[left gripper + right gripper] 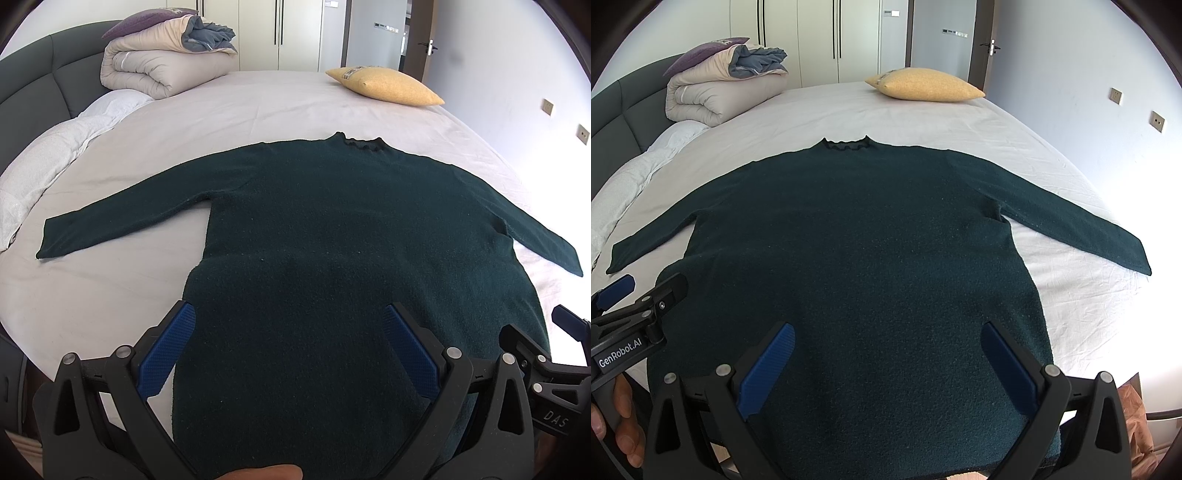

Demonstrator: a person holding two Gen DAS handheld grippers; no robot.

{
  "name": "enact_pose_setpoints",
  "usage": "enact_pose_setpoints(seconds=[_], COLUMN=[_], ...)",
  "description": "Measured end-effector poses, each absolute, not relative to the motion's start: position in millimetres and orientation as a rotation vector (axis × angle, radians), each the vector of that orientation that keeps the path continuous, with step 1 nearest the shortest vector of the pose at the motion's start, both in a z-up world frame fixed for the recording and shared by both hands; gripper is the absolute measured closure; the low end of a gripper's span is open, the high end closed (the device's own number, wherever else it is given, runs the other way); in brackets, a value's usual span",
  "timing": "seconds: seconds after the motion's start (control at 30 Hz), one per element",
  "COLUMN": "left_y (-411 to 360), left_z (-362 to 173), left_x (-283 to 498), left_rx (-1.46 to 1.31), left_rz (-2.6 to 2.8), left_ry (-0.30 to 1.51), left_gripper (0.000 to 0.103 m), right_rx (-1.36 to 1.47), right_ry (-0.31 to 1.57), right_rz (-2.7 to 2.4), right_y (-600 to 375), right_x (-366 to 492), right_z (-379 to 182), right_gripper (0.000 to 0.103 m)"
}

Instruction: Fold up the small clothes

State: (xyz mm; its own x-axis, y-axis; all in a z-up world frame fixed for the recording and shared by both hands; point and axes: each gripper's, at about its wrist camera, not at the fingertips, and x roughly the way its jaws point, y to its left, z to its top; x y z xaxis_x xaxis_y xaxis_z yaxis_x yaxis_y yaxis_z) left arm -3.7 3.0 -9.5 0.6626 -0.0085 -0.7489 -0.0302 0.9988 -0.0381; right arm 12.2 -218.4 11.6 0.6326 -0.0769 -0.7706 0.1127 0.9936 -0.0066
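A dark green long-sleeved sweater lies flat on the bed, collar at the far end, both sleeves spread out sideways. It also shows in the right wrist view. My left gripper is open over the left part of the hem, jaws wide apart, holding nothing. My right gripper is open over the right part of the hem, also empty. The right gripper shows at the right edge of the left wrist view, and the left gripper shows at the left edge of the right wrist view.
The bed has a pale sheet. A folded beige duvet sits at the far left by the dark headboard. A yellow pillow lies at the far right. A wardrobe and a door stand behind the bed.
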Motion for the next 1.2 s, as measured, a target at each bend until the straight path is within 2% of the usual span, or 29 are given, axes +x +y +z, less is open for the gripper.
enact_pose_setpoints(seconds=[1.2], left_y=[-1.9], left_z=[-14.0], left_x=[-7.3], left_rx=[-0.051], left_rz=[0.012], left_ry=[0.856], left_gripper=[0.000], right_rx=[0.040], right_ry=[0.883], right_rz=[-0.109], right_y=[-218.9], right_x=[11.0], right_z=[7.3], right_gripper=[0.000])
